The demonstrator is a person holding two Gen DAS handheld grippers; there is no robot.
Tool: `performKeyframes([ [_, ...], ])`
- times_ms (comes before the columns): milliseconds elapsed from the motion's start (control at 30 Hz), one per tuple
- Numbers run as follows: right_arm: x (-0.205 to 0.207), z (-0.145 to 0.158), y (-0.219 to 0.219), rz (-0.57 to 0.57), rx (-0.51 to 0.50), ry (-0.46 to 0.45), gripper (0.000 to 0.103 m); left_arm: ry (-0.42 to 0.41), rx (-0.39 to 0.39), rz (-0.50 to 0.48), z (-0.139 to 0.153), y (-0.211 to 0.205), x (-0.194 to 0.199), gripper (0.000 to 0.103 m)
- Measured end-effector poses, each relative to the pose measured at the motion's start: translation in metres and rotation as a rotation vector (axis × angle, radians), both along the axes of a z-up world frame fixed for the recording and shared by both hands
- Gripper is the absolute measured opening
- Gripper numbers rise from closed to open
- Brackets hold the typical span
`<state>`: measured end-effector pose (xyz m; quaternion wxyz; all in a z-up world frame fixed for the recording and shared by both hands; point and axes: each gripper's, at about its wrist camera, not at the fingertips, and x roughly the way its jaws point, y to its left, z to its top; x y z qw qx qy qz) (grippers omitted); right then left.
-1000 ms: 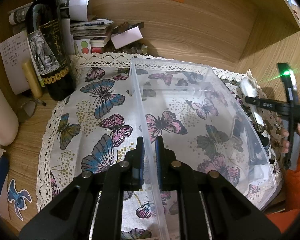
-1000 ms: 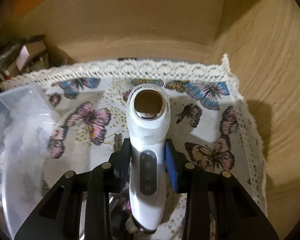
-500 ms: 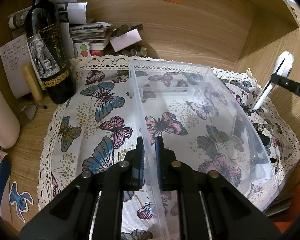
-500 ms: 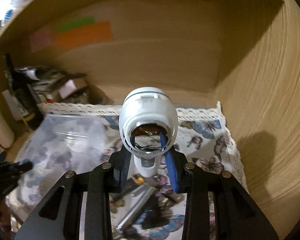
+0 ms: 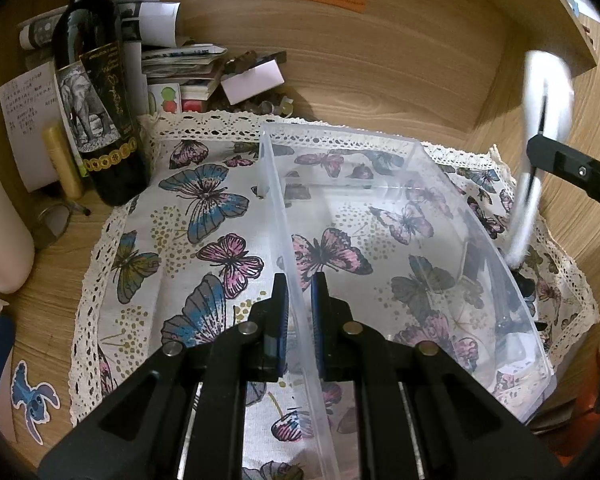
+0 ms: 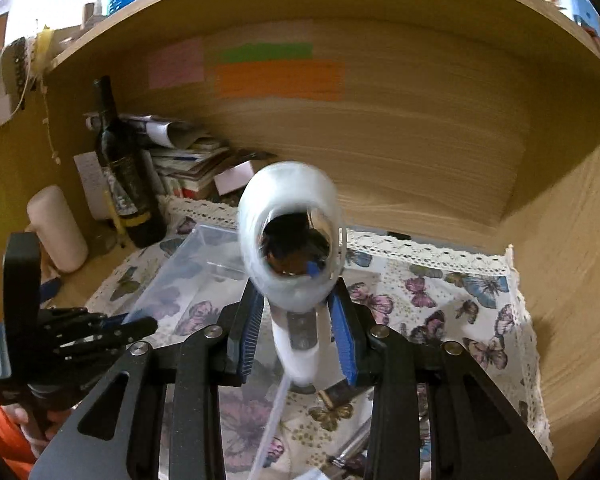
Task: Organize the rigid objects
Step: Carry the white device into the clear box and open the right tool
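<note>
Your right hand-held gripper (image 6: 296, 344) has the white device (image 6: 292, 248) clamped by its handle, pads pressing on both sides, and it's up off the cloth (image 5: 204, 216) now. 1 second ago that device lay flat on the butterflies between the pads; half a second ago it was tipping up; now its mirrored head fills the middle of the right wrist view, blurred from the swing. In the left wrist view you can see it as a white streak at the far right of the frame, hanging just beside the bin's right wall, not yet over the opening.

Your left hand-held gripper (image 5: 298, 312) hasn't budged: closed tight on the near-left wall of the clear bin (image 5: 380, 184), 1 pad inside and 1 outside, holding it steady at lower centre of the frame. The bin looks empty.

So the pick is done and the carry is on. What's left, I'd judge, is to bring the device across the rim and lower it in. Watch that wall on the way over; a knock could shift the bin. More small items sit on the cloth at the lower right, too dark to name.
</note>
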<state>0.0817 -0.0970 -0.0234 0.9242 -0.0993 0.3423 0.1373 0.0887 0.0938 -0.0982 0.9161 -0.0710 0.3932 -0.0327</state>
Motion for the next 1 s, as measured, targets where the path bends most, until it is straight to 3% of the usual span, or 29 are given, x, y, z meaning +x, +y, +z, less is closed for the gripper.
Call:
performKeyframes([
  [200,0.001,-0.001,0.009,0.051,0.008,0.024,0.028,-0.002,0.009,-0.005,-0.001,-0.001,0.0,0.011],
  [267,0.004,-0.007,0.012,0.066,0.015,0.052,0.021,-0.003,0.009,-0.003,-0.001,-0.001,0.0,0.011],
  [300,0.005,-0.01,0.013,0.073,0.016,0.065,0.012,-0.003,0.008,-0.003,-0.001,-0.001,0.0,0.011],
  [533,0.024,-0.041,0.021,0.086,-0.01,0.177,0.012,-0.01,0.013,-0.005,0.002,-0.003,0.0,0.011],
  [700,0.023,-0.033,0.007,0.06,0.007,0.162,0.012,-0.008,0.013,-0.005,0.002,-0.002,0.0,0.011],
  [767,0.02,-0.026,-0.001,0.03,-0.009,0.132,0.017,-0.009,0.018,-0.006,0.001,-0.002,0.0,0.011],
  [833,0.018,-0.019,-0.012,-0.002,-0.018,0.108,0.034,-0.01,0.024,-0.005,0.001,-0.003,0.0,0.011],
  [900,0.015,-0.012,-0.025,-0.042,-0.022,0.081,0.042,-0.011,0.029,-0.005,0.001,-0.004,0.0,0.011],
  [1000,0.012,-0.004,-0.047,-0.113,-0.037,0.056,0.044,-0.009,0.032,-0.005,0.001,-0.004,-0.001,0.011],
])
